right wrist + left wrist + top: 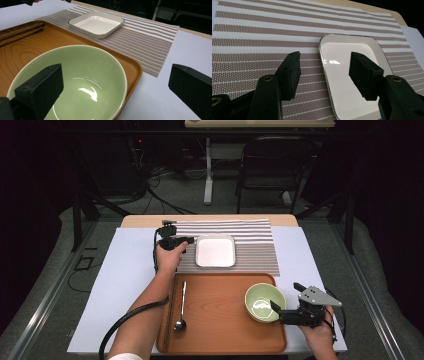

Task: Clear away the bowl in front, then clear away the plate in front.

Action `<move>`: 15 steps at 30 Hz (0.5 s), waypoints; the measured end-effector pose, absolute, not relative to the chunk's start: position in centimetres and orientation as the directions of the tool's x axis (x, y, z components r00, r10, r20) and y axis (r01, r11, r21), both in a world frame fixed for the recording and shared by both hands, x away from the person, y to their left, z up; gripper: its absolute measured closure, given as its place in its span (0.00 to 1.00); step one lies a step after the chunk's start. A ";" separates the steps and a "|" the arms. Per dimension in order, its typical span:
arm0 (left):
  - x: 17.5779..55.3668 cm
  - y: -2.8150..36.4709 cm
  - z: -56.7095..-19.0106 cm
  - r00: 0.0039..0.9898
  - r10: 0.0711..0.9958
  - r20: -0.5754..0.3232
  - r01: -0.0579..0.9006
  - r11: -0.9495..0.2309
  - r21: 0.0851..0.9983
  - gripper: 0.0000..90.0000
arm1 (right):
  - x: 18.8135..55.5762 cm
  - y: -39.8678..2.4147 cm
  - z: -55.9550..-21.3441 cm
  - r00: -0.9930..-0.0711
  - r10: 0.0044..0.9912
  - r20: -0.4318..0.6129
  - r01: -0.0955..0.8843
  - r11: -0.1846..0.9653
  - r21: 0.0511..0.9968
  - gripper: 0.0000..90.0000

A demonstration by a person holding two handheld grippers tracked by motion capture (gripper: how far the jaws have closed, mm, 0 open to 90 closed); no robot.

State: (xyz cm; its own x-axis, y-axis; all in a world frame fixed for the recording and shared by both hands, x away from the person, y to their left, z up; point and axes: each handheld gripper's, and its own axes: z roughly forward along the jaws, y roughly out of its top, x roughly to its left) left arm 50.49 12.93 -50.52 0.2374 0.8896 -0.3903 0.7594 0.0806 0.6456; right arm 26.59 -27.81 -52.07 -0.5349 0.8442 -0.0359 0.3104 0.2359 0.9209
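A white square dish [215, 251] [342, 82] [96, 23] lies on a striped placemat [252, 240] [249, 37]. My left gripper [189, 241] [324, 65] is open at the dish's left edge, with one jaw over the mat and the other over the dish's inside, so the rim runs between them. A pale green bowl [262, 302] [82, 72] stands empty at the right of a wooden tray [220, 330]. My right gripper [286, 296] [114, 72] is wide open across the bowl's right rim, one jaw inside the bowl and one outside.
A metal spoon [181, 315] and dark chopsticks [170, 310] [20, 37] lie along the tray's left side. A white cover [125, 270] spreads over the table under the mat and tray. Beyond the table stand a chair [272, 165] and cables on the floor.
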 end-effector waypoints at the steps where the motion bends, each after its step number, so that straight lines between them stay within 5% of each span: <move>1: 50.5 12.9 -50.6 0.239 0.888 -0.394 0.759 0.082 0.646 0.49 | 26.6 -27.8 -52.1 -0.536 0.844 -0.035 0.310 0.236 0.921 0.00; 15: 51.0 11.9 -51.6 0.228 0.873 -0.432 0.771 0.109 0.627 0.58 | 26.6 -27.8 -52.1 -0.535 0.844 -0.035 0.309 0.234 0.922 0.00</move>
State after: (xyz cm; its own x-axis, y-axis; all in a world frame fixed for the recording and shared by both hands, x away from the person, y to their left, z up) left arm 51.03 11.88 -51.61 0.2281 0.8727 -0.4317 0.7713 0.1087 0.6272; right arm 26.56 -27.84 -52.06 -0.5355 0.8438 -0.0349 0.3094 0.2344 0.9216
